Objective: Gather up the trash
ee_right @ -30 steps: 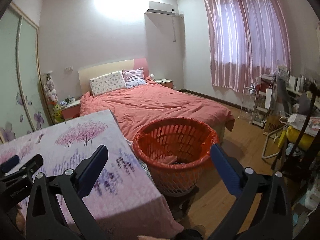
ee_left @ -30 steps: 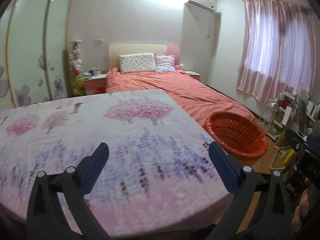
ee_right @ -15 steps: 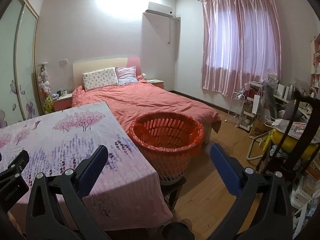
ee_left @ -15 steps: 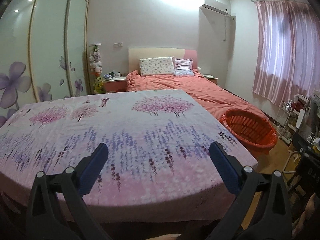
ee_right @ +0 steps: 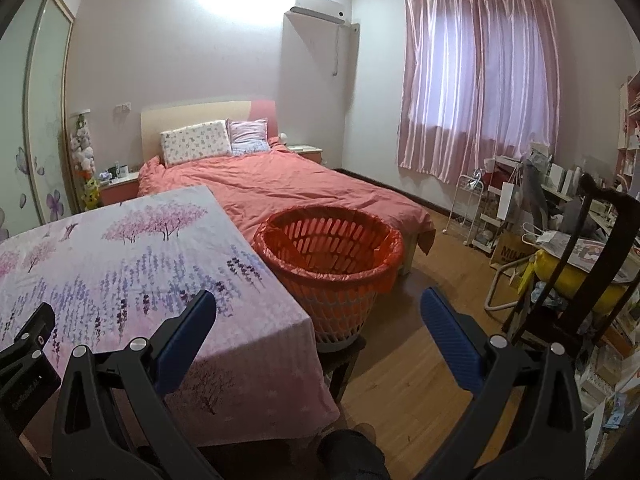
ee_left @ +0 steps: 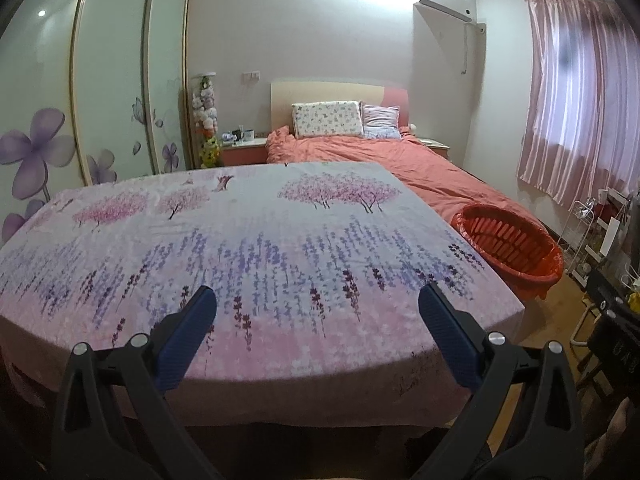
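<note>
Trash: none visible on the floral-clothed table (ee_left: pixel 260 248) in the left wrist view. Left gripper (ee_left: pixel 316 312) hangs over the near edge, fingers wide apart, empty. View has pulled back since a second ago; more tabletop shows, all bare.

Right wrist view: orange basket (ee_right: pixel 332 264) stands just beside the table's right edge, bag-lined; what lay inside earlier is now out of sight. Right gripper (ee_right: pixel 318 312) gaping, empty, also backed off. Judgement: collecting looks finished.
</note>
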`<action>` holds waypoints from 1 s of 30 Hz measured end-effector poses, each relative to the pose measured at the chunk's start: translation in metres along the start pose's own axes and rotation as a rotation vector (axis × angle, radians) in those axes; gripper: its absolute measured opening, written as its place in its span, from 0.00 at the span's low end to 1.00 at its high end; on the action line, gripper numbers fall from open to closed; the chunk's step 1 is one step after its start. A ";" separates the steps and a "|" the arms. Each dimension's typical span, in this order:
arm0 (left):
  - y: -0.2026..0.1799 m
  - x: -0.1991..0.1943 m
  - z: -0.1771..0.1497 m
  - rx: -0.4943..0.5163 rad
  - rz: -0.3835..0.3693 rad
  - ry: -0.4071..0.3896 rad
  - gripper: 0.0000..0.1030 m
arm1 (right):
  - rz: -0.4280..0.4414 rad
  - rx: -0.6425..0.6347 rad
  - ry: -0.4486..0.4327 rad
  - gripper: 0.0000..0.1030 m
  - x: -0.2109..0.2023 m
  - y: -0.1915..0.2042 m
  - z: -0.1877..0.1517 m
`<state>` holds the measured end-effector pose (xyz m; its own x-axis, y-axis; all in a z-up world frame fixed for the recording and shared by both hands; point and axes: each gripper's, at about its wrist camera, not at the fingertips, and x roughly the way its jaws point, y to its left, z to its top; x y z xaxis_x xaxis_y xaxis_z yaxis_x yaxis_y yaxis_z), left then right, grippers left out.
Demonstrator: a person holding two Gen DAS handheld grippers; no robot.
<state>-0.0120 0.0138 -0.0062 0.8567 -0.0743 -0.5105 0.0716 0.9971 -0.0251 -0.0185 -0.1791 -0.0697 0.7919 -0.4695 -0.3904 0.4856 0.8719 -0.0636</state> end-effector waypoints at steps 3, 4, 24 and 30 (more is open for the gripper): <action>0.001 0.001 -0.002 -0.010 -0.002 0.013 0.96 | 0.005 0.001 0.014 0.98 0.000 0.000 -0.001; 0.001 0.002 -0.002 -0.011 -0.002 0.015 0.96 | 0.007 0.003 0.021 0.98 0.000 0.000 -0.001; 0.001 -0.001 -0.001 -0.012 0.020 0.011 0.96 | 0.048 0.030 0.062 0.98 0.000 -0.007 -0.003; -0.001 -0.004 0.001 -0.003 0.023 -0.003 0.96 | 0.048 0.034 0.057 0.98 0.000 -0.008 -0.002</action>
<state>-0.0151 0.0136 -0.0029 0.8598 -0.0513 -0.5080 0.0501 0.9986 -0.0161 -0.0230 -0.1862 -0.0712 0.7924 -0.4179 -0.4444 0.4607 0.8874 -0.0131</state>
